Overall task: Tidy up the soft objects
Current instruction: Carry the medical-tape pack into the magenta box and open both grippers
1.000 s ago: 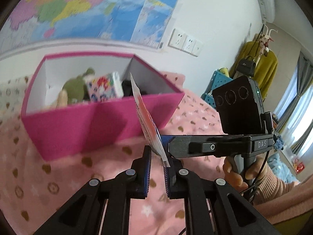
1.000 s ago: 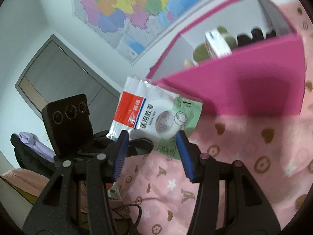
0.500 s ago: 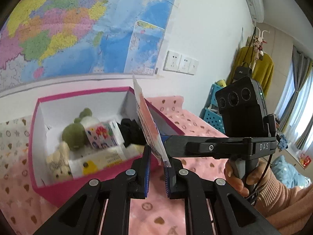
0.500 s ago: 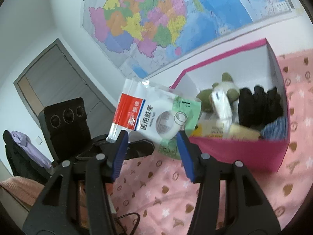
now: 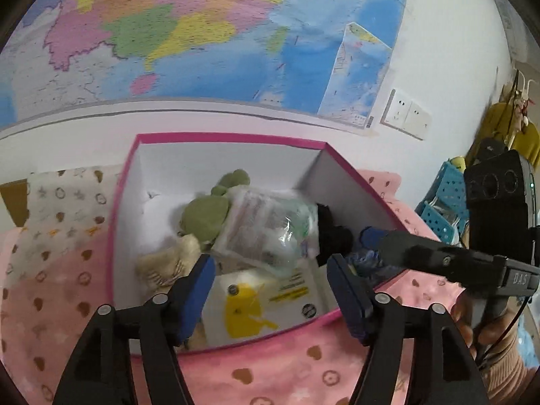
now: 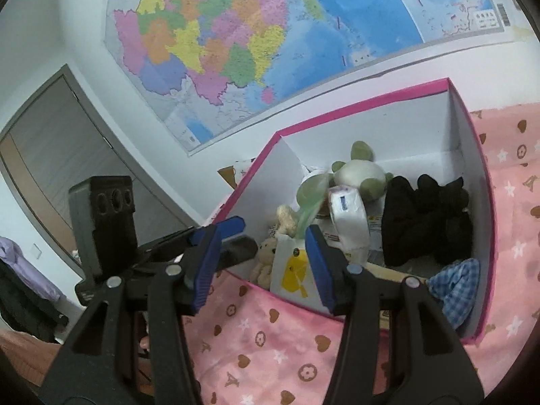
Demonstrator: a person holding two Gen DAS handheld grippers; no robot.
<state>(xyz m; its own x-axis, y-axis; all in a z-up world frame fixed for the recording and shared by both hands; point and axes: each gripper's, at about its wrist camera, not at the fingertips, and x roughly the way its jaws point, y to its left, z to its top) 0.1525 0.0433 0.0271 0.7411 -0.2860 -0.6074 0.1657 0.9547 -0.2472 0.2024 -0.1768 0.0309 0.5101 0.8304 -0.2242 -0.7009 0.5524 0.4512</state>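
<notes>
A clear bag of medical tape [image 5: 270, 229] lies loose in the pink box [image 5: 229, 138], on top of a green plush [image 5: 206, 216]. My left gripper [image 5: 270, 263] hovers over the box's near wall with its jaws opening; the bag is beyond the fingertips and touches neither pad. From the right wrist view the bag [image 6: 308, 202] is a blurred green-edged shape. My right gripper [image 6: 273, 236] is open over the box's near corner with nothing held. The left gripper [image 6: 233, 236] sits just to its left.
The box [image 6: 364, 101] also holds a white tissue pack [image 6: 347, 219], black soft items [image 6: 425, 219], a blue checked cloth [image 6: 455, 283], a yellow-printed white pack [image 6: 293, 273] and a small beige bear [image 6: 266, 256]. It stands on a pink patterned blanket [image 6: 270, 337] against the map wall.
My left jaws went from shut on the tape bag to wide apart, and the bag dropped into the box. Both grippers moved in over the box.
</notes>
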